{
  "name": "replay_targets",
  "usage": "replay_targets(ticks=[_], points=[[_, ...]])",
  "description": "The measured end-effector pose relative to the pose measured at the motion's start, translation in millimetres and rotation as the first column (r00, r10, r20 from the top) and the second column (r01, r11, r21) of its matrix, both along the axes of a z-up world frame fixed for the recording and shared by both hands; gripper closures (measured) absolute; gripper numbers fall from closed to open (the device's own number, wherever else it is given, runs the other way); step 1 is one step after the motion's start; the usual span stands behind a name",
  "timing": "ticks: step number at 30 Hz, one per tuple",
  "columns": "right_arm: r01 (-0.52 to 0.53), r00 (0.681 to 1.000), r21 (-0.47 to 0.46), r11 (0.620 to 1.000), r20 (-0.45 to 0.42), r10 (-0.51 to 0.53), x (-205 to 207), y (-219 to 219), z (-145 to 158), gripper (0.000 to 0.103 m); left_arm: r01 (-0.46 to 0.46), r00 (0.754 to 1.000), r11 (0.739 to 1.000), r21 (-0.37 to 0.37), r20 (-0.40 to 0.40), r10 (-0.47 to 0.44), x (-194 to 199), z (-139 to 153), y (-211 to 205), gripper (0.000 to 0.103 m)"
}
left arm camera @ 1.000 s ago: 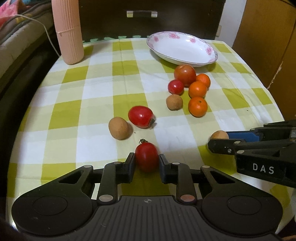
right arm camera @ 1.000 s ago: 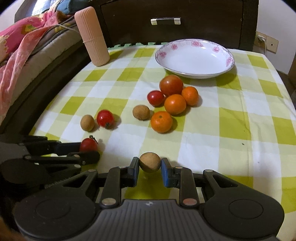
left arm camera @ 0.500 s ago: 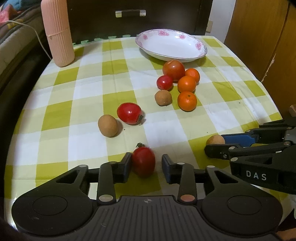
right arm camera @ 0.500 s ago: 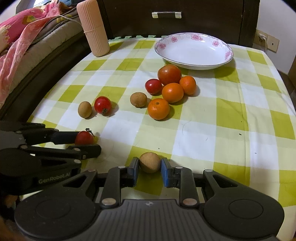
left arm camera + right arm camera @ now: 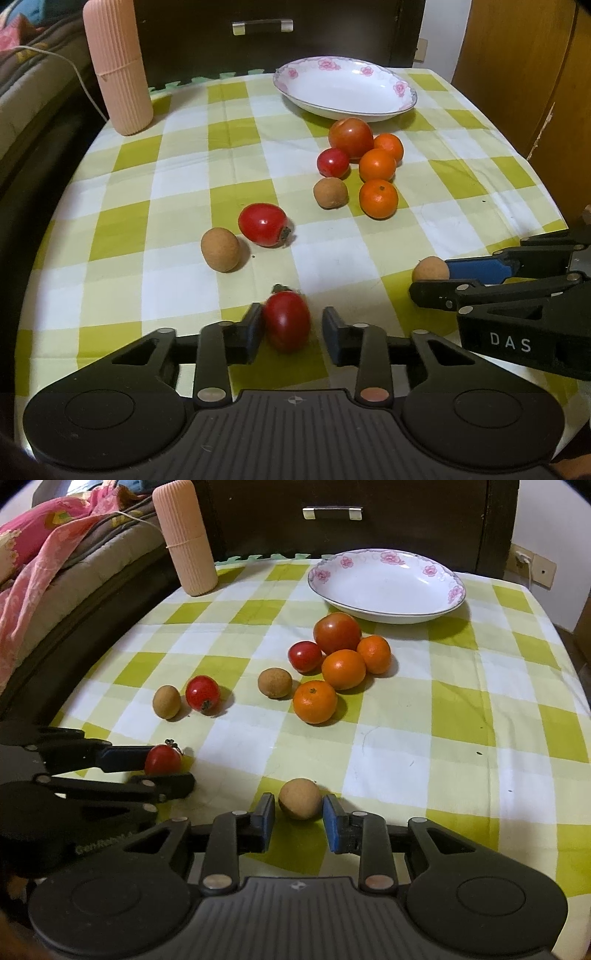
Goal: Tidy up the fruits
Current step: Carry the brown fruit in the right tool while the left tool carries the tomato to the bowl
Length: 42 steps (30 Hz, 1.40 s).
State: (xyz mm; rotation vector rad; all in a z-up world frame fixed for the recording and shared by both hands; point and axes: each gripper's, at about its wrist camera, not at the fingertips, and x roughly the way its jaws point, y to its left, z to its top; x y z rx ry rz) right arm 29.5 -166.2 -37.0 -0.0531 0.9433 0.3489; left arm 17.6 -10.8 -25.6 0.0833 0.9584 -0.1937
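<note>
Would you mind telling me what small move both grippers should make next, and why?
Probably back both straight off: the left gripper stands open around the small tomato, the right gripper open around the brown fruit, and both fruits seem to rest on the tablecloth.

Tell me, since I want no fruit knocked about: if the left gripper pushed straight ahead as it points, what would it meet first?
The cherry tomato already between the open left gripper fingers. Beyond it the cloth looks bare for a stretch; depth is unclear.
</note>
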Motion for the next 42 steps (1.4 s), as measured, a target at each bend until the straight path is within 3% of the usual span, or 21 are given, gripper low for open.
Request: replay_targets(ticks=[9, 21, 32, 42], points=[[-0.014, 1.0, -0.005, 1.0, 0.025, 0.014, -3.2, 5.2, 8.8, 0.078, -0.003, 1.0, 0.999, -0.033, -0.014, 0.002, 3.0, 3.3, 0.9, 0.069], [0.034, 0.997, 0.049, 0.998, 0.061, -0.037, 12.1, -2.2, 30.8, 0.078, 0.0, 0.999, 0.996, -0.094, 0.034, 0.004, 28.4, 24.7, -9.0, 0.07], [0.1, 0.986, 0.055, 0.993, 0.128, -0.106, 62.6, -22.4, 57.4, 0.078, 0.045, 0.993, 0.991, -0.126, 0.113, -0.031, 80.9, 51.6, -26.8, 0.07], [0.152, 0.976, 0.064, 0.986, 0.15, -0.16, 134.0, -43.9, 60.7, 0.078, 0.073, 0.987, 0.993, -0.095, 0.151, -0.058, 154.6, 53.3, -50.4, 0.071]])
